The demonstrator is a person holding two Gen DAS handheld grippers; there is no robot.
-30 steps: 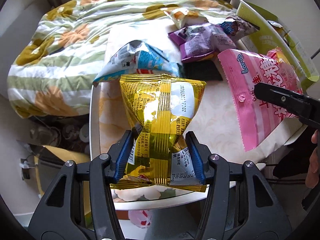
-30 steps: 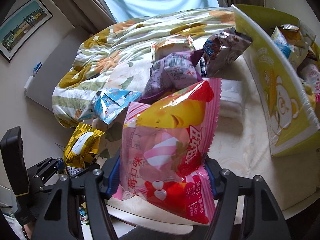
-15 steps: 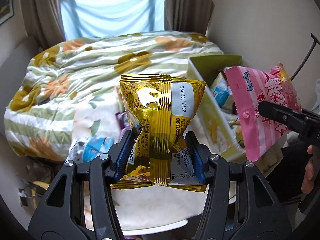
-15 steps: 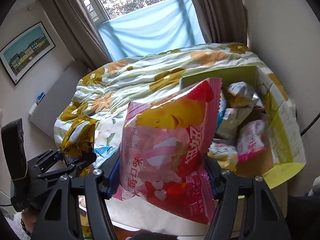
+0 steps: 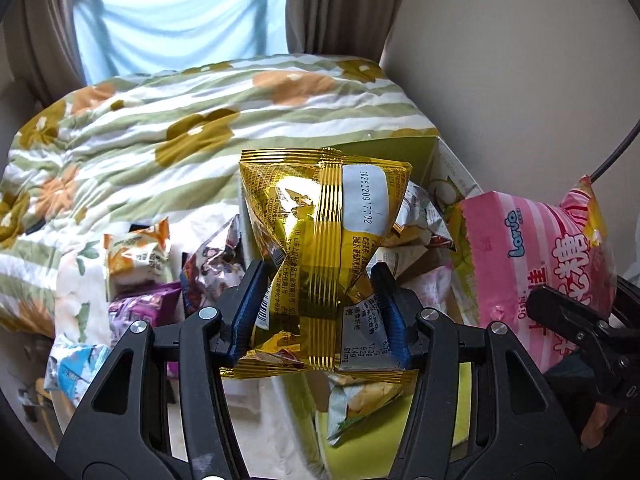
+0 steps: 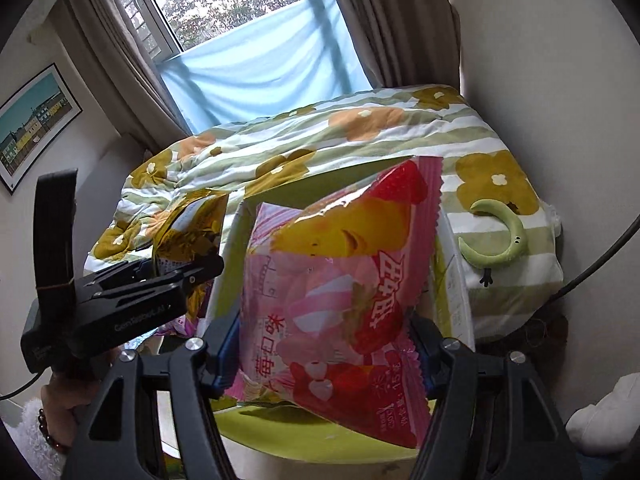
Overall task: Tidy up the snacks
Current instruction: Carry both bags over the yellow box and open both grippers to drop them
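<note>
My left gripper [image 5: 318, 316] is shut on a gold foil snack bag [image 5: 320, 248], held upright above the open yellow-green cardboard box [image 5: 400, 148]. My right gripper [image 6: 324, 360] is shut on a pink strawberry marshmallow bag [image 6: 340, 292], also over the box [image 6: 312, 440]. In the left wrist view the pink bag [image 5: 532, 264] hangs at the right with the right gripper's black body below it. In the right wrist view the gold bag [image 6: 192, 232] and the left gripper's black body show at the left. Several snack packs [image 5: 416, 216] lie inside the box.
Loose snack bags remain on the small table: an orange one [image 5: 136, 256], a silver one [image 5: 216, 256], a purple one [image 5: 140, 308], a blue one [image 5: 72, 368]. A flowered quilt [image 5: 200, 128] covers the bed behind. A green crescent plush [image 6: 500, 236] lies on it. A wall stands right.
Both grippers have risen and swung right from over the table to over the box, each still holding its bag. The box now lies directly beneath them.
</note>
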